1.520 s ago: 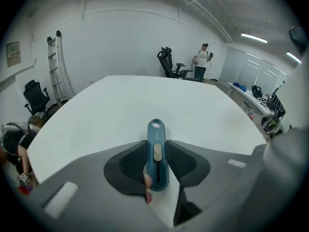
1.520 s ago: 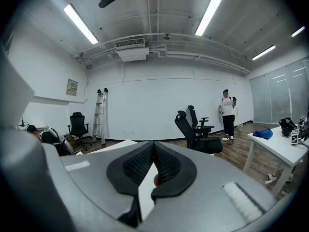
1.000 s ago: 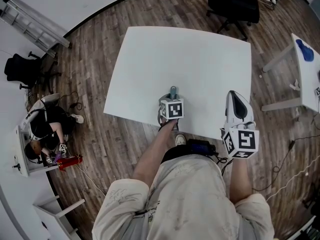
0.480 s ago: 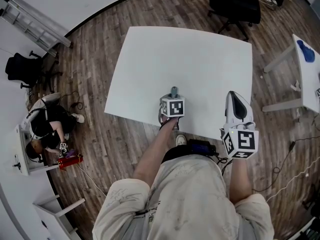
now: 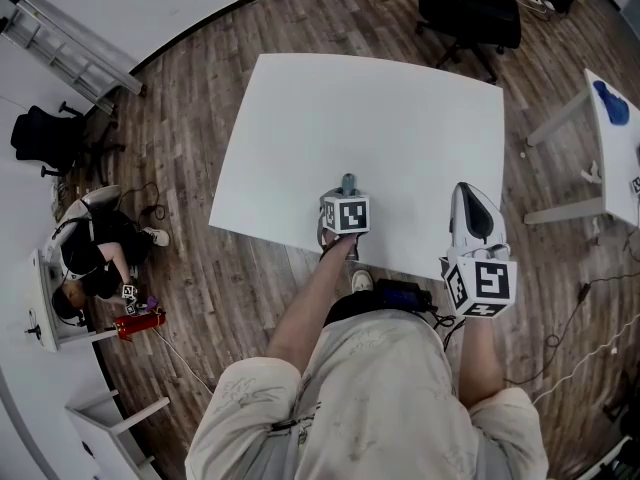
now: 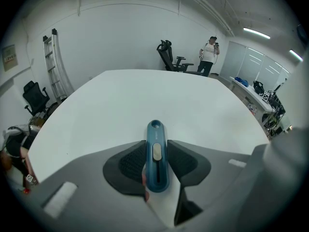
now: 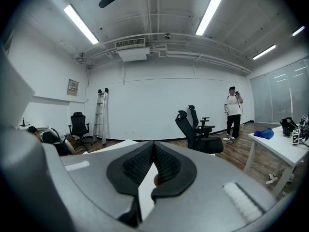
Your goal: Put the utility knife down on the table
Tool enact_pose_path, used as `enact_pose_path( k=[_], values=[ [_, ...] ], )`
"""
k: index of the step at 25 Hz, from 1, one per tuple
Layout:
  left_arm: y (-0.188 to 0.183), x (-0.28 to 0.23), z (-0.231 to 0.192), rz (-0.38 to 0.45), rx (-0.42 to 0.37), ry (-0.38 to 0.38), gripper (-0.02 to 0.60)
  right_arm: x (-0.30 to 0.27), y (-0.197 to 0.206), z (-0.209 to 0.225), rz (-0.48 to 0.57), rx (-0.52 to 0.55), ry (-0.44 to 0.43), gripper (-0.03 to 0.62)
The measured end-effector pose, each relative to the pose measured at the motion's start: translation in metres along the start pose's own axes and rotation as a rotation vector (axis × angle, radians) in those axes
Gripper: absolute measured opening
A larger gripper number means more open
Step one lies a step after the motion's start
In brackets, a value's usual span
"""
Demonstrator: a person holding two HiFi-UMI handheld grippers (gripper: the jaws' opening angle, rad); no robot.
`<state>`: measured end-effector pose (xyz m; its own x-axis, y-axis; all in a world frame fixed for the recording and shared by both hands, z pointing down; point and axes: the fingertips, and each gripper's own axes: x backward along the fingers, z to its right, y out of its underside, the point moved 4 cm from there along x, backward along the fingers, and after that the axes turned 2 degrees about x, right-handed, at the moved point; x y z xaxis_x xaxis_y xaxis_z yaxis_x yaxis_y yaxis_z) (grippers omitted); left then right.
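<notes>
Left arm reaches over the near edge of the table [image 5: 380,108], left gripper [image 5: 345,201] tilted steeply down. Its jaws clamp the blue knife [image 6: 155,151] by its sides, tip poking out past the pads, just above the tabletop. Right gripper [image 7: 153,151] is held level near the table's right corner, jaws together, empty

This looks to me like an open office or lab space. A bare white table [image 5: 330,118] stands on a wood-plank floor [image 5: 190,158], with a black swivel chair [image 7: 195,129] and another white desk [image 7: 277,146] nearby. A folding ladder [image 7: 102,115] leans on a plain white wall. Overhead are strip lights [image 7: 210,11] and a ceiling air-conditioning unit [image 7: 131,52], with glass partitions [image 7: 282,95] at the side.
</notes>
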<state>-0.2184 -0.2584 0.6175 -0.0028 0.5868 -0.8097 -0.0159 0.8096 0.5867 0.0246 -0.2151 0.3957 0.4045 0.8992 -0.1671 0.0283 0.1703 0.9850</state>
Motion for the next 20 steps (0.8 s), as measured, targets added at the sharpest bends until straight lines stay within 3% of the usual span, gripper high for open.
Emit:
enact_pose_path(
  k=[6, 20],
  values=[
    [0.005, -0.002, 0.017, 0.011, 0.011, 0.002, 0.166, 0.010, 0.004, 0.017, 0.005, -0.002, -0.003, 0.006],
    [0.014, -0.021, 0.005, 0.019, 0.017, 0.015, 0.183, -0.002, 0.017, 0.007, 0.013, 0.012, -0.015, 0.006]
  ],
)
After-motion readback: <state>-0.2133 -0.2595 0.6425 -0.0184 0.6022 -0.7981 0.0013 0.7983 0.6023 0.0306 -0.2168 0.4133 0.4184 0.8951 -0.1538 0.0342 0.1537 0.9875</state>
